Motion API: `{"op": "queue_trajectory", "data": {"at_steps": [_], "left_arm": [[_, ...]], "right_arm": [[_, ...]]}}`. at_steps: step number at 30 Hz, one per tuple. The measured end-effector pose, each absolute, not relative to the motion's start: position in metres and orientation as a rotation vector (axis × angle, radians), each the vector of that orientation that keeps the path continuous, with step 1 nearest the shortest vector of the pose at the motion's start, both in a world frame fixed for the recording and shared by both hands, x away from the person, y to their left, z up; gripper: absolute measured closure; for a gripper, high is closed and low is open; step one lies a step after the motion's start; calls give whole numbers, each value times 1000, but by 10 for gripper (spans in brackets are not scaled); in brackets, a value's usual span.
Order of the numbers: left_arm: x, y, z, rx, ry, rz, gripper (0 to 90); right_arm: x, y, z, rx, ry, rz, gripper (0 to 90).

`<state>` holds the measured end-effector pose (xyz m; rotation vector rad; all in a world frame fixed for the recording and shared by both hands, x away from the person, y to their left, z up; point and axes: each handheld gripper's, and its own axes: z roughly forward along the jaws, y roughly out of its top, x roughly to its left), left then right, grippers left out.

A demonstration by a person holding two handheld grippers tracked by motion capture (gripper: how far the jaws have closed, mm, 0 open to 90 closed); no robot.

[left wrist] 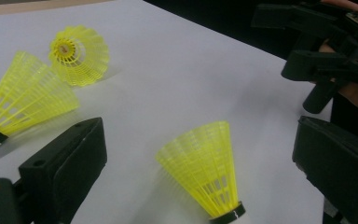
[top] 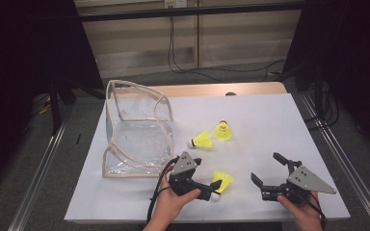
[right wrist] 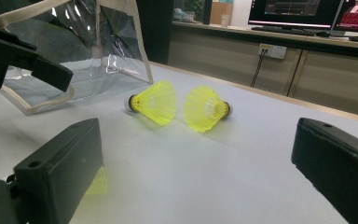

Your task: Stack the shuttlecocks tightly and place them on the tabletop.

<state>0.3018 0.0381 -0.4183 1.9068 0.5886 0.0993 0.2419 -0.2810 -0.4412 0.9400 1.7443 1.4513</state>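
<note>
Nearest shuttlecock [left wrist: 204, 173], yellow, lies on the white table [top: 270, 125] between the spread jaws of the left hand-held gripper [top: 206, 179], untouched. Right hand-held gripper [top: 268, 169]: jaws spread, empty. Two more shuttlecocks [top: 202, 140] [top: 222, 130] beyond; clear bag [top: 137, 130] left of them. No legible writing.

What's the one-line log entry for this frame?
left gripper: open, astride nearest shuttlecock | right gripper: open, empty | two shuttlecocks loose | clear bag: open

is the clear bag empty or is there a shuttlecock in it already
Empty. The clear bag shows only bare plastic inside, and all three yellow shuttlecocks lie outside it on the white table.
</note>
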Motion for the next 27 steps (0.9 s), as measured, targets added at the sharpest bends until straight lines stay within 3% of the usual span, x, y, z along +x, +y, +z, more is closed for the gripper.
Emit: {"op": "queue_trajectory", "data": {"at_steps": [27], "left_arm": [[290,67,-419,1922,533,65,31]], "right_arm": [[242,-280,-440,941,1744,1457,13]]}}
